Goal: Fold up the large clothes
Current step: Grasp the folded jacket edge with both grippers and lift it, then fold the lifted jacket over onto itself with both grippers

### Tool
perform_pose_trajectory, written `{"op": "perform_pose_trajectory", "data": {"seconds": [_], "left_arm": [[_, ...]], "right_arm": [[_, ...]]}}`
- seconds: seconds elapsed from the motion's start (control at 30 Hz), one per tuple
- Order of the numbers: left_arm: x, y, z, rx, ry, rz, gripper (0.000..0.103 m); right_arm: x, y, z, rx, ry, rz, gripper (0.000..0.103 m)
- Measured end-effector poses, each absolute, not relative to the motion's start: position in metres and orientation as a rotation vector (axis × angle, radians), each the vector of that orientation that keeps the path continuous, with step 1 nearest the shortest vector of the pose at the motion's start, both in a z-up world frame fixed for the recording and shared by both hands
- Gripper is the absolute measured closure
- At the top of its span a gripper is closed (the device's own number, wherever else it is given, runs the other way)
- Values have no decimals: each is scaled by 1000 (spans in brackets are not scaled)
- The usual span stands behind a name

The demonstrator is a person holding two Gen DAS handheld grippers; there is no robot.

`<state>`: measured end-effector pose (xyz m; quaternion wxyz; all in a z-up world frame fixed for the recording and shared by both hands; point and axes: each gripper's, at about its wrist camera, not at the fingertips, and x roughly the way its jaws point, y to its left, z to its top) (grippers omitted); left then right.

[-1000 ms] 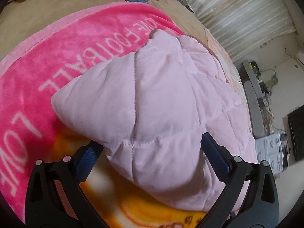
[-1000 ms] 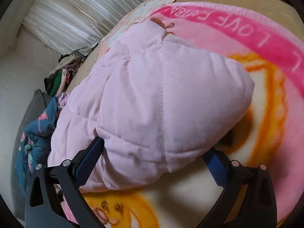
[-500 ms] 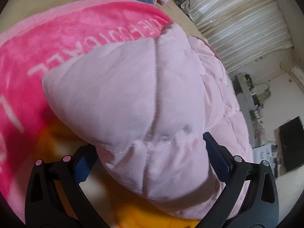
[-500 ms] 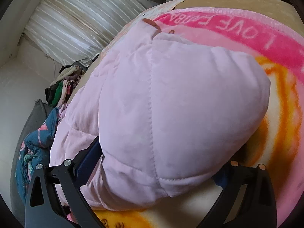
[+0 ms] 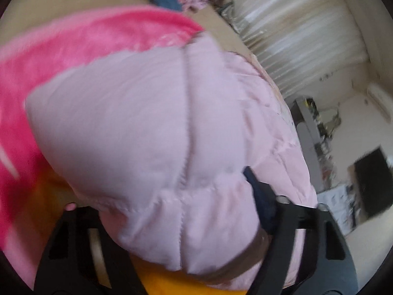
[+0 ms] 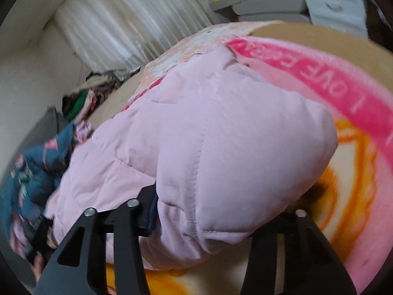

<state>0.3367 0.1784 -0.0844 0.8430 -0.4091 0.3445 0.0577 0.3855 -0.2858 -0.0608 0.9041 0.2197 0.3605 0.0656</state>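
Nearest in the left wrist view, the left gripper [image 5: 172, 211] tilts downward over the bed, its two black arms rising from the bottom edge. Its jaws have just been closing, and a thick puffed corner of the pink jacket [image 5: 152, 132] bulges up between them. The right dark-blue pad [image 5: 260, 196] presses into the padding; the left pad is hidden under the fabric, so the grip reads as clamped on the jacket's edge.

In the right wrist view the right gripper [image 6: 211, 211] is pitched down in the same way and rolled a little, its left arm sitting higher in the picture than its right. Its jaws have also just been closing, and a quilted lobe of the jacket [image 6: 221, 147] is squeezed between them, swelling out above the fingers. The left pad [image 6: 151, 211] digs into the fabric; the right one is covered by the bulge.

The jacket lies on a blanket [image 6: 353, 152] with a hot-pink band, white lettering and an orange print, spread over a tan bed [image 6: 319, 34]. The garment stretches away from both grippers toward the far edge of the bed.

Beyond it, a heap of clothes [image 6: 44, 162] sits at the bed's side. Farther off hangs a pale curtain [image 6: 127, 24], with white drawers [image 6: 331, 2] beside it. A dark screen [image 5: 371, 182] stands against the wall in the left view.
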Motion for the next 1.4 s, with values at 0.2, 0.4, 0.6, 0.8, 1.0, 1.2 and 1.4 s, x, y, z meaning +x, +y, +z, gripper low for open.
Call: {"op": "perform_pose_trajectory", "data": {"seconds": [0.2, 0.4, 0.6, 0.8, 1.0, 1.2, 1.4], "left_arm": [[336, 160, -41, -640, 714, 99, 69], [332, 141, 2, -478, 670, 87, 75], [323, 128, 35, -367, 634, 54, 77], [297, 128, 52, -326, 613, 37, 77], [266, 131, 59, -288, 594, 40, 77], [235, 124, 52, -249, 592, 47, 77], [209, 117, 40, -215, 602, 49, 77]], "right_arm": [[386, -268, -37, 252, 721, 154, 72], [378, -247, -1, 16, 649, 162, 77], [357, -239, 36, -87, 550, 210, 79], [322, -239, 54, -138, 479, 240, 79], [286, -241, 58, -179, 452, 268, 79], [256, -243, 51, -214, 455, 281, 79], [234, -249, 40, -225, 485, 287, 79]]}}
